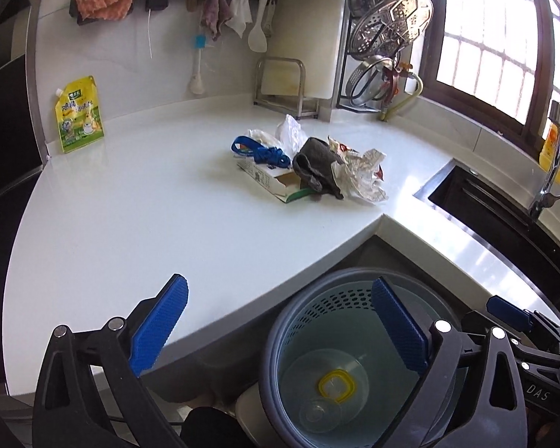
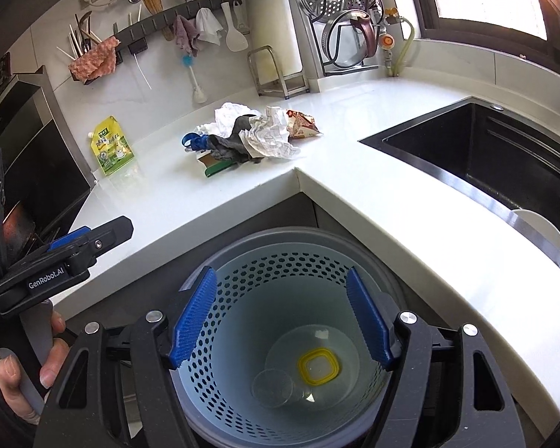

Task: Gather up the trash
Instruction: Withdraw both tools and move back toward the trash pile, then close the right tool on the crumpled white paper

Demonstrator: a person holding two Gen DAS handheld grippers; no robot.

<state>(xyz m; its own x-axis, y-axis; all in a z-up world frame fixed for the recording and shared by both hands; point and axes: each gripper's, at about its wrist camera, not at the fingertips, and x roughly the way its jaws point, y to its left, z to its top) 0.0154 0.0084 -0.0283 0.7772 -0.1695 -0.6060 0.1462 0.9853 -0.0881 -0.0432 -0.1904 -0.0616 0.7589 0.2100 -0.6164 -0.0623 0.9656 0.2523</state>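
Observation:
A pile of trash lies on the white counter (image 1: 149, 205): crumpled paper (image 1: 362, 175) (image 2: 268, 136), a dark grey rag (image 1: 313, 164) (image 2: 231, 142), a blue strap (image 1: 268, 155), an opened carton (image 1: 268, 183) and a snack wrapper (image 2: 302, 123). Below the counter's inner corner stands a grey-rimmed perforated bin (image 1: 274, 336) (image 2: 280, 233). On its bottom lie a clear lid with a yellow ring (image 1: 336, 384) (image 2: 319, 366) and a clear cup (image 2: 272, 388). My left gripper (image 1: 280, 287) is open and empty, above the counter edge and the bin. My right gripper (image 2: 282, 276) is open and empty, directly over the bin.
A yellow-green pouch (image 1: 79, 115) (image 2: 112, 147) leans on the wall at the left. A black sink (image 2: 485, 149) with a faucet (image 1: 548, 179) lies to the right. A lid rack (image 1: 384, 37), a cutting board stand (image 1: 280, 82) and a utensil rail line the back wall.

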